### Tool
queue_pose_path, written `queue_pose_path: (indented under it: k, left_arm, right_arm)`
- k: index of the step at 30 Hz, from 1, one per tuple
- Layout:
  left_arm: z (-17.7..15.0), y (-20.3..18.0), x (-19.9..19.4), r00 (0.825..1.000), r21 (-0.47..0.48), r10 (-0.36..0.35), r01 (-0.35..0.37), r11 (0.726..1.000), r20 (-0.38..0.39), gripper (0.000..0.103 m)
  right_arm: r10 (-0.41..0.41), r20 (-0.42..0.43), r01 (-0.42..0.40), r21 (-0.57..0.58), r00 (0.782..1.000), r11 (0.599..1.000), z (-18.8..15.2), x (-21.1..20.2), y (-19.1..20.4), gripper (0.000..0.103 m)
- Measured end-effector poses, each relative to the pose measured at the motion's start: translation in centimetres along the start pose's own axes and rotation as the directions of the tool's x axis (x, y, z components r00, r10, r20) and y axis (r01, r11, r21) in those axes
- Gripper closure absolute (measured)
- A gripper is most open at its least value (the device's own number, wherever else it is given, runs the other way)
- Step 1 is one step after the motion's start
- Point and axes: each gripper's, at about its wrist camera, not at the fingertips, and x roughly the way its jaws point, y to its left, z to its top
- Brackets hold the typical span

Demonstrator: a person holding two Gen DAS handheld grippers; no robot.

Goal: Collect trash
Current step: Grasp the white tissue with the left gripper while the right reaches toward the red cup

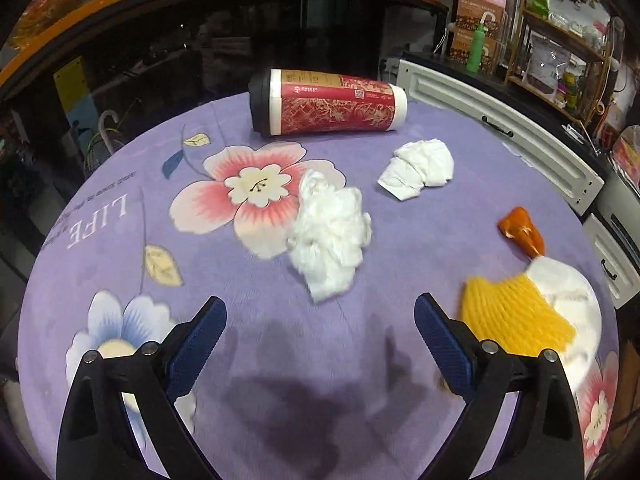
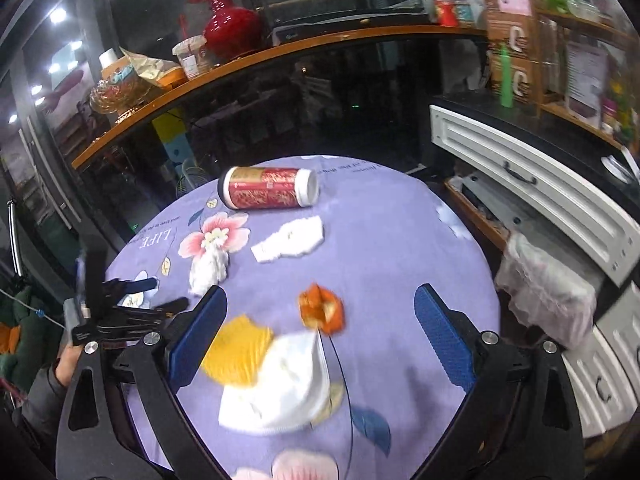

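Observation:
On the purple floral tablecloth (image 1: 400,248) lie a crumpled white tissue (image 1: 330,236), a second white tissue (image 1: 420,170), an orange wrapper (image 1: 522,232), a yellow foam net (image 1: 516,320) and a white mask (image 1: 576,300). A red canister (image 1: 328,102) lies on its side at the back. My left gripper (image 1: 320,320) is open and empty, just short of the crumpled tissue. My right gripper (image 2: 320,308) is open and empty above the orange wrapper (image 2: 322,308), the yellow net (image 2: 240,350) and the mask (image 2: 280,388). The left gripper (image 2: 160,294) shows at the left of the right wrist view.
A white cabinet with drawers (image 2: 520,176) stands to the right of the table. A trash bin lined with a plastic bag (image 2: 548,288) sits beside the table's right edge. A dark glass counter with a wooden top (image 2: 280,52) curves behind.

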Motion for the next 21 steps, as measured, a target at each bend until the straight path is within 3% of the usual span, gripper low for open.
queue_pose_path:
  k: [5, 8, 9, 11, 14, 16, 21]
  left_arm:
    - [2.1, -0.6, 4.0, 0.998, 0.030, 0.019, -0.017, 0.999, -0.068, 0.022]
    - [2.5, -0.4, 5.3, 0.997, 0.019, 0.030, -0.028, 0.999, -0.068, 0.043]
    - [2.6, -0.3, 5.1, 0.998, 0.016, 0.030, -0.029, 0.999, -0.062, 0.060]
    - [2.7, 0.4, 4.5, 0.999, -0.018, 0.012, -0.013, 1.000, -0.050, 0.069]
    - [2.2, 1.6, 2.8, 0.999, -0.091, -0.033, 0.031, 0.995, -0.014, 0.073]
    - [1.7, 2.0, 1.3, 0.999, -0.090, -0.036, 0.038, 0.995, 0.024, 0.074]
    - [1.6, 3.3, -1.1, 0.995, -0.133, -0.065, 0.074, 0.988, 0.077, 0.074]
  right_arm:
    - [0.031, -0.019, -0.031, -0.025, 0.999, 0.999, 4.4, 3.1, 0.1, 0.009]
    - [0.037, -0.036, -0.039, -0.078, 0.999, 0.996, 6.8, 5.1, 0.6, 0.009]
    - [0.036, -0.052, -0.042, -0.106, 0.998, 0.994, 7.6, 6.0, 1.0, 0.009]
    - [0.021, -0.072, -0.034, -0.186, 0.997, 0.982, 9.1, 7.9, 2.0, 0.009]
    - [0.011, -0.091, -0.040, -0.330, 0.996, 0.943, 10.6, 11.0, 4.2, 0.009]
    - [0.007, -0.121, -0.055, -0.398, 0.993, 0.916, 11.4, 13.1, 5.5, 0.009]
    - [-0.018, -0.175, -0.095, -0.612, 0.984, 0.785, 12.0, 18.3, 10.1, 0.009]
